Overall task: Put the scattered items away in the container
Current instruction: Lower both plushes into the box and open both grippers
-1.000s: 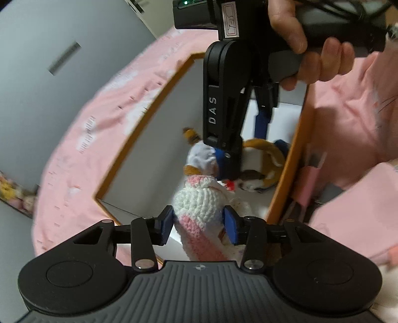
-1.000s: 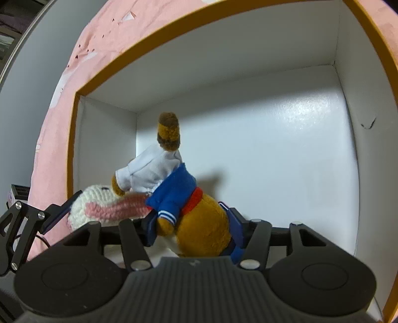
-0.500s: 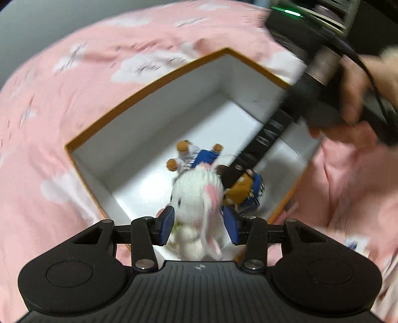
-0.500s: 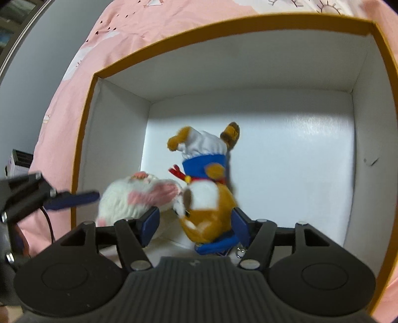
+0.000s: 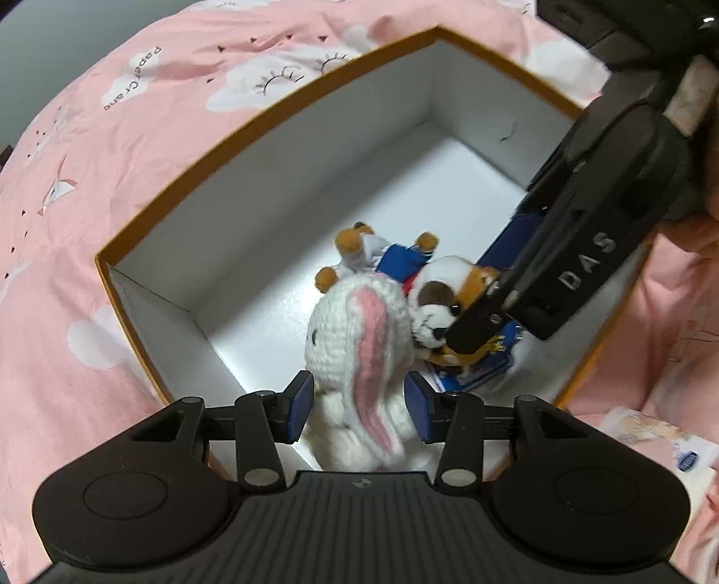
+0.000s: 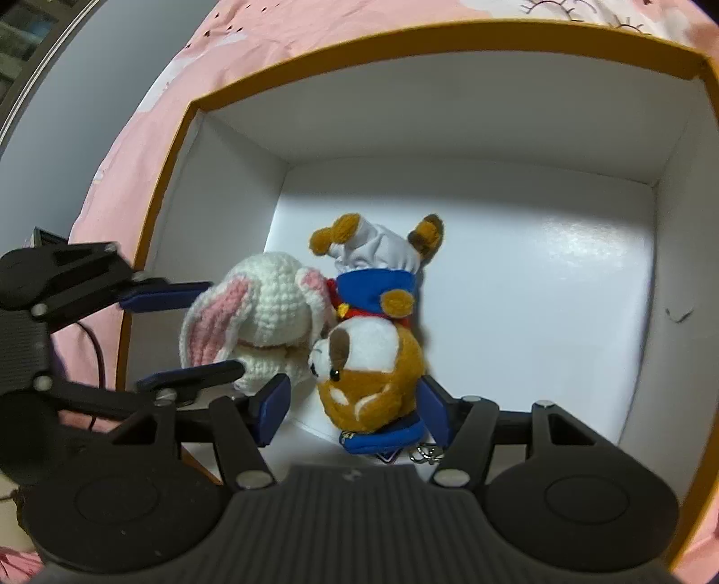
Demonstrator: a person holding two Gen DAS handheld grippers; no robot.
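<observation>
Both toys are lying inside the box (image 6: 449,33), near its front left corner, pressed against each other. The crocheted rabbit (image 5: 359,332) is sitting between the pads of the left gripper (image 5: 357,404), and those jaws are standing a little wider than its body — a sliver of gap is showing on each side, so they are framing it rather than squeezing. The stuffed dog (image 6: 373,359), in its blue jacket and white trousers, is lying head toward the right gripper (image 6: 355,409) with its feet pointing away. The right jaws are spread wide: the right pad is sitting close against the dog's head, while the left pad is standing well clear of it, so I judge nothing is being pinched.

Both toys look light and soft. The rabbit's yarn is giving good friction, and its round body or head is the sensible place to take hold; the long pink-lined ear is floppy and would only dangle. The dog's plush is smoother and squashy, so a grip across the head or chest would suit it better than the loose clothing. A small metal clasp is peeking out beneath its head — it could snag. The box is resting on a pink bedspread (image 5: 135,157) printed with clouds, a soft footing that may be letting it shift.
</observation>
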